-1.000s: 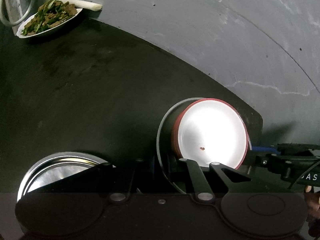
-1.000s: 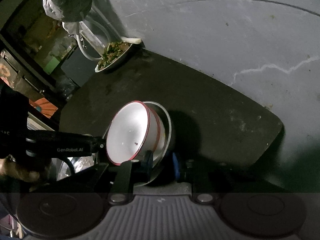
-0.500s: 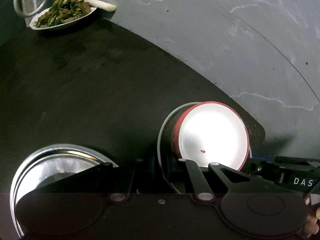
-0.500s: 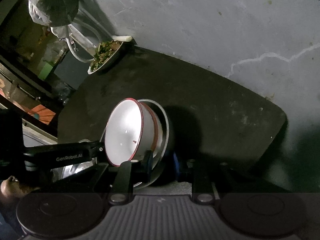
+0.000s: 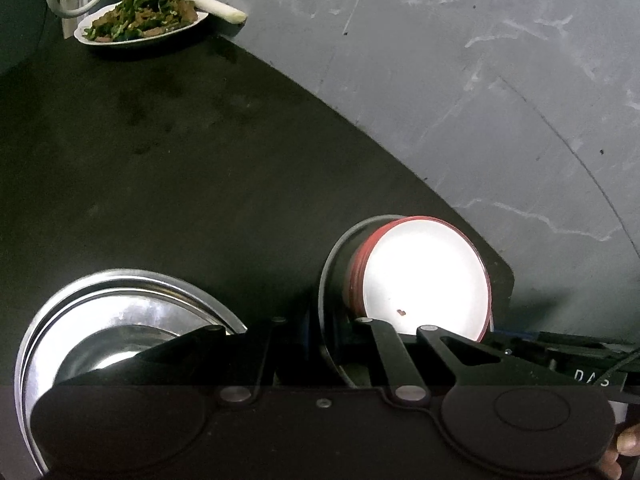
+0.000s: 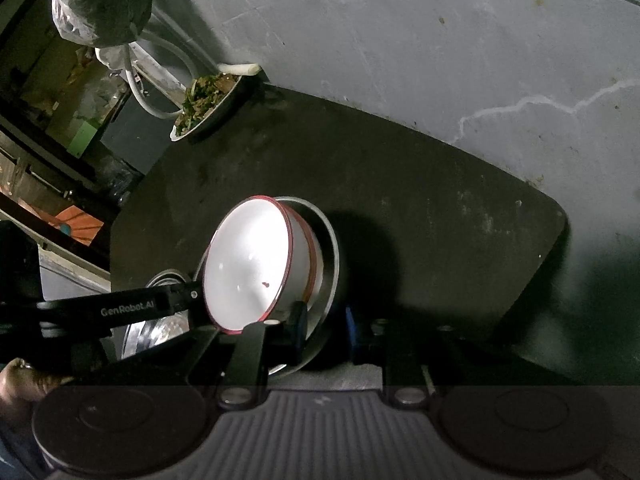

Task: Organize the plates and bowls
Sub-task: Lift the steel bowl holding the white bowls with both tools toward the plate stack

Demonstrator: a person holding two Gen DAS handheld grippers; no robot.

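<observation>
I saw my right tongs [image 6: 324, 320] clamped on a glossy red-rimmed white bowl [image 6: 248, 264] with steel plate [image 6: 330, 256]; left tongs [image 5: 316, 328], marked "GenRobot.AI", I cannot tell.

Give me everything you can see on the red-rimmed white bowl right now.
The red-rimmed white bowl is glossy white inside with a thin red rim, a small dark speck on its inner wall. It is nested on similar bowls inside a metal plate, the stack tipped sideways above the dark table. Gripper fingers meet its rim from both sides.
</observation>
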